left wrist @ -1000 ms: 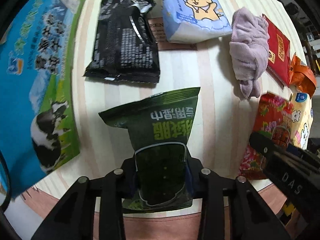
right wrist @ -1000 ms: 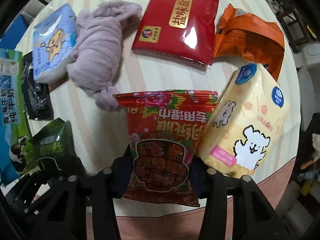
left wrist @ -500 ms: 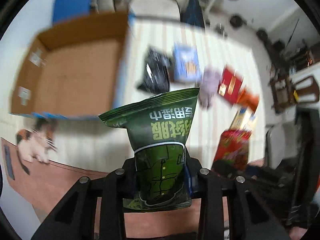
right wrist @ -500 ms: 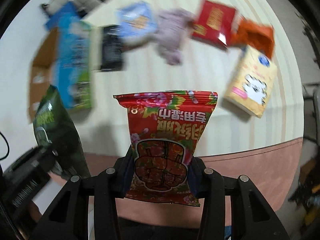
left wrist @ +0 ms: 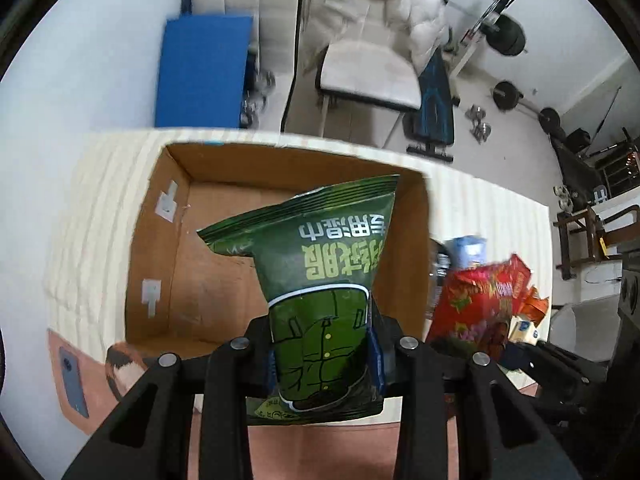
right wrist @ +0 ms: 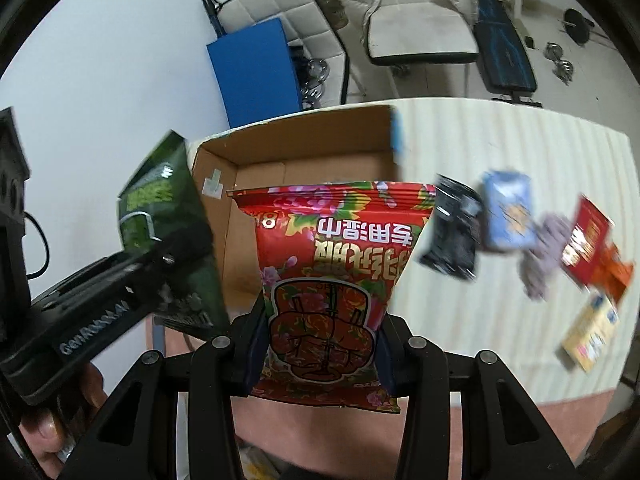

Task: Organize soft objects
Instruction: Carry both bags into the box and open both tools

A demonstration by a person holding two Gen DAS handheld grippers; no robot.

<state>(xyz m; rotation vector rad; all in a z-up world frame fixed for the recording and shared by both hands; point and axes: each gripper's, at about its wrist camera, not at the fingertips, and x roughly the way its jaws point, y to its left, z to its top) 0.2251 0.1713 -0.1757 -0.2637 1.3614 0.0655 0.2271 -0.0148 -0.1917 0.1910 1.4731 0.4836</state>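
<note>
My left gripper (left wrist: 322, 354) is shut on a green wet-wipe pack (left wrist: 320, 280) and holds it in the air, in front of an open cardboard box (left wrist: 160, 240). My right gripper (right wrist: 322, 354) is shut on a red floral wet-wipe pack (right wrist: 332, 264) and holds it up before the same box (right wrist: 304, 152). The green pack (right wrist: 160, 208) and left gripper show at the left of the right wrist view. The red pack (left wrist: 476, 300) shows at the right of the left wrist view.
On the striped table (right wrist: 500, 140) to the right of the box lie a black pack (right wrist: 452, 236), a blue tissue pack (right wrist: 508, 212), a lilac cloth (right wrist: 546, 256), a red packet (right wrist: 584, 248), an orange bag (right wrist: 616, 276) and a yellow pack (right wrist: 592, 332). A phone (left wrist: 72, 378) lies at the table's near left.
Both grippers lifted their packs off the table and swung left toward the cardboard box, which now fills the middle of both views. The other items fell away to the right.
</note>
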